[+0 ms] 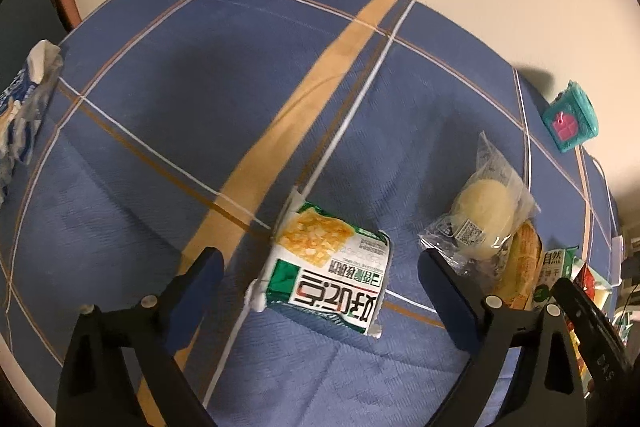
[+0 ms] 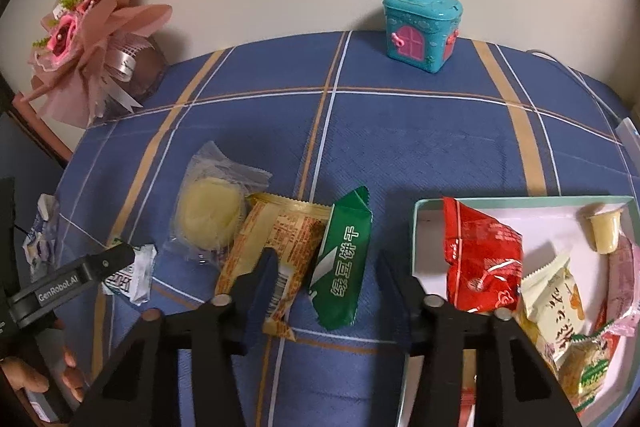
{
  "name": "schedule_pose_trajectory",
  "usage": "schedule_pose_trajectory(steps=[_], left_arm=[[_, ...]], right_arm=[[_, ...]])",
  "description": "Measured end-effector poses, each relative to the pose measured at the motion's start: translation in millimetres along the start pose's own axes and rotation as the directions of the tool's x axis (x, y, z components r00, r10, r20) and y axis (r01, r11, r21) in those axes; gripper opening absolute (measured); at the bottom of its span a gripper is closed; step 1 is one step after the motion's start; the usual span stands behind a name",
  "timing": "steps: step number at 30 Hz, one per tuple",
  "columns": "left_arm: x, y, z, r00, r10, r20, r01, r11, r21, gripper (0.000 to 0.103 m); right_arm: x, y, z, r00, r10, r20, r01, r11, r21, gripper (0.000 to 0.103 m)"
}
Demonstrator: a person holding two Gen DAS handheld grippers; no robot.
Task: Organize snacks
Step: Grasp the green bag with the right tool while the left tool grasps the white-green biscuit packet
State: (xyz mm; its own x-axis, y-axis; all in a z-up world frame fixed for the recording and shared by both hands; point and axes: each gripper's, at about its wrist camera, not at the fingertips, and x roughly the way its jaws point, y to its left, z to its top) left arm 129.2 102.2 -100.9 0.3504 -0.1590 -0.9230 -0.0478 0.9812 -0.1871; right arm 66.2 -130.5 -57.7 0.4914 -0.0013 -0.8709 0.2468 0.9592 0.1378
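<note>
Where snacks crowd, a teal toy box (image 2: 422, 29) stands apart.

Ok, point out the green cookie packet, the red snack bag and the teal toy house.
green cookie packet (image 2: 340, 263), right wrist view, printed front.
red snack bag (image 2: 482, 251), right wrist view, crinkled middle.
teal toy house (image 2: 420, 27), right wrist view, front wall.

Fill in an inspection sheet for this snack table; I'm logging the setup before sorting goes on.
Surface: blue checked tablecloth on a table against a cream wall.
Job's things: green-and-white cracker pack, clear-wrapped pale round cake, orange printed wrapper and green biscuit packet lie loose; mint-rimmed shallow tray holds a red pouch, a jelly cup and more.
Clutter: teal toy house box, pink wrapped bouquet.
Grippers: left gripper open astride the cracker pack; right gripper open over the green biscuit packet.
Cables: thin white cable, far right edge.
Surroundings: nothing seen.
</note>
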Motion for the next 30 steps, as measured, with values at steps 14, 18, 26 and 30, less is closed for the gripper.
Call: schedule_pose_trajectory(steps=[14, 18, 26, 30], left_arm=[[10.6, -7.8, 0.6, 0.999, 0.034, -0.011, -0.033, 0.999, 0.041, 0.059], [6.7, -8.9, 0.8, 0.999, 0.043, -0.017, -0.042, 0.998, 0.042, 0.058], [-26.6, -20.7, 5.5, 0.999, 0.024, 0.04, -0.026, 0.999, 0.046, 0.058], [-47.7, -29.6, 3.0, 0.997, 0.01, 0.079, -0.015, 0.998, 0.06, 0.058]], right_arm=[[26.1, -8.4, -6.8, 0.999, -0.003, -0.046, 0.003, 1.0, 0.015, 0.027], [23.5, -9.1, -6.1, 0.999, 0.003, -0.041, -0.002, 1.0, 0.026, 0.026], [-5.9, -9.4, -0.1, 1.0, 0.027, 0.0, -0.027, 0.999, 0.028, 0.026], [-21.0, -11.2, -0.5, 0.999, 0.031, 0.014, -0.032, 0.999, 0.027, 0.026]])
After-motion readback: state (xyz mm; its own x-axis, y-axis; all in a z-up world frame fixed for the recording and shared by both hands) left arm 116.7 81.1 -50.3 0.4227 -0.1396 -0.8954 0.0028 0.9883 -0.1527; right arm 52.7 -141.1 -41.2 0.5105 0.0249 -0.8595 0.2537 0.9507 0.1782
